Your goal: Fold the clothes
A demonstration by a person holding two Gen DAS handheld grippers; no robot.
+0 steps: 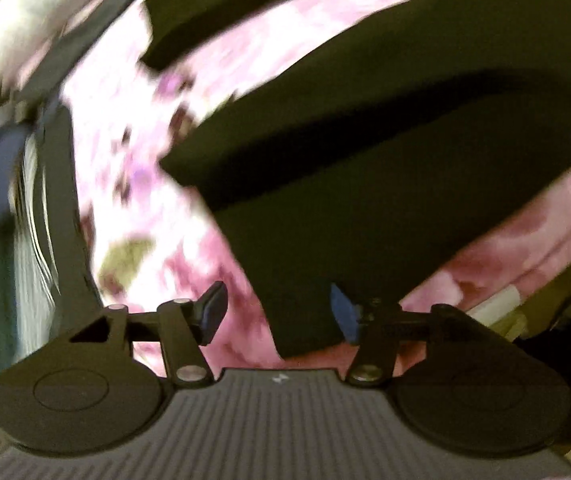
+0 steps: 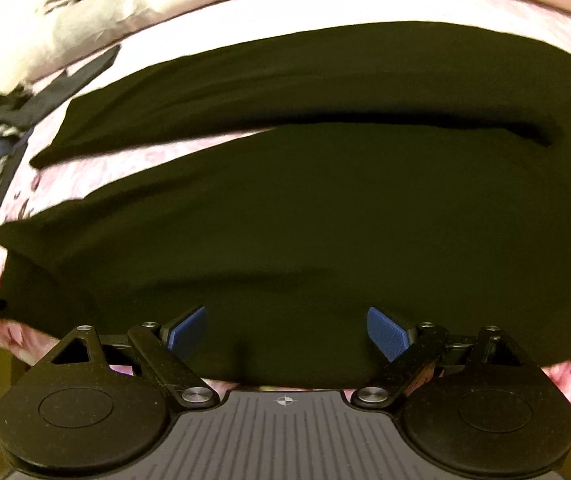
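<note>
Black garment (image 2: pixel 305 220) lies spread flat on a bed's pink floral cover (image 1: pixel 157 208), reaching its near edge. Left tongs (image 1: pixel 279 312) and right tongs (image 2: pixel 287 334) stand wide, empty, above it.

This looks like a bedroom in a home. A soft pink bedspread (image 2: pixel 365 0) with a flower pattern covers a big bed, and a dark piece of clothing (image 2: pixel 305 220) lies spread out flat on top of it. At the far side of the bed, pale crumpled bedding (image 2: pixel 65 12) is bunched up, and the light is warm and dim like in a house, but the things at the left edge are too blurry to tell.
</note>
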